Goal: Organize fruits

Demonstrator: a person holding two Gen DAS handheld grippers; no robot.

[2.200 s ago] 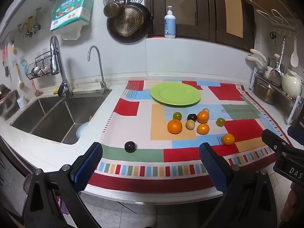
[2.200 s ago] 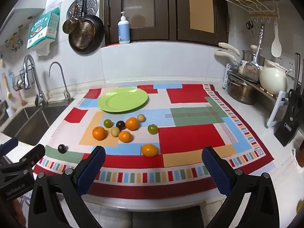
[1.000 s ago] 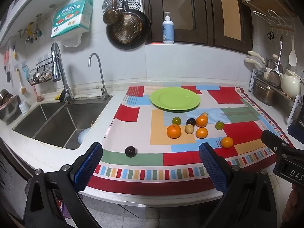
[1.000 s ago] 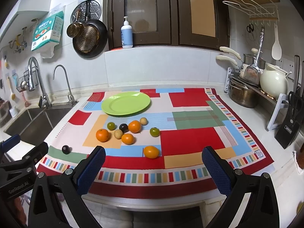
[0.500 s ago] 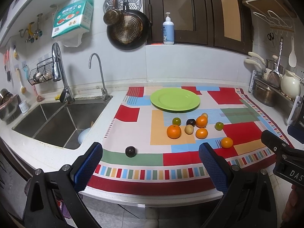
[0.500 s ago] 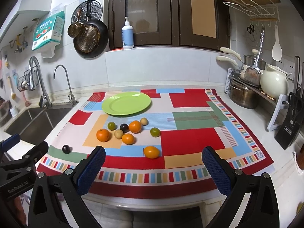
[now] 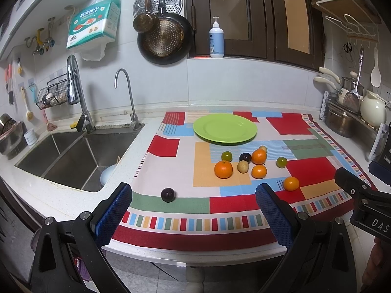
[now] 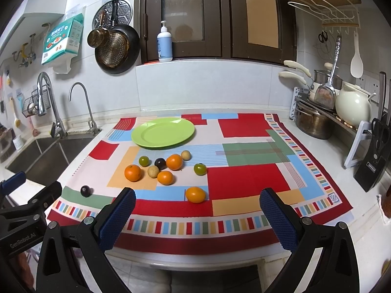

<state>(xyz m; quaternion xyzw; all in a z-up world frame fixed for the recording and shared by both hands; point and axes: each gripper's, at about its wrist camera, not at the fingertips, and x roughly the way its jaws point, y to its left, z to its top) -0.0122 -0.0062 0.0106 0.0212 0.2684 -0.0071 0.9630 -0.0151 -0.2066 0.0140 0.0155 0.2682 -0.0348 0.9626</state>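
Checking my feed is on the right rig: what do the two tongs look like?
Both the left tongs and right tongs are black plastic frames with silver bolts and blue dimpled pads on the fingers. White lettering shows on each body: "GenRobot.AI" on the left, "DAS" on the right. No cables or sleeves are visible.

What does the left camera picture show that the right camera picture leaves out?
Only the left wrist view looks down into the sink basin, with a pale bowl in it. Only the right wrist view shows the whole black knife block and scissors. Both show the green plate, bare, the scattered fruit such as the lone dark plum, and each other's open gripper: the right gripper and left gripper.
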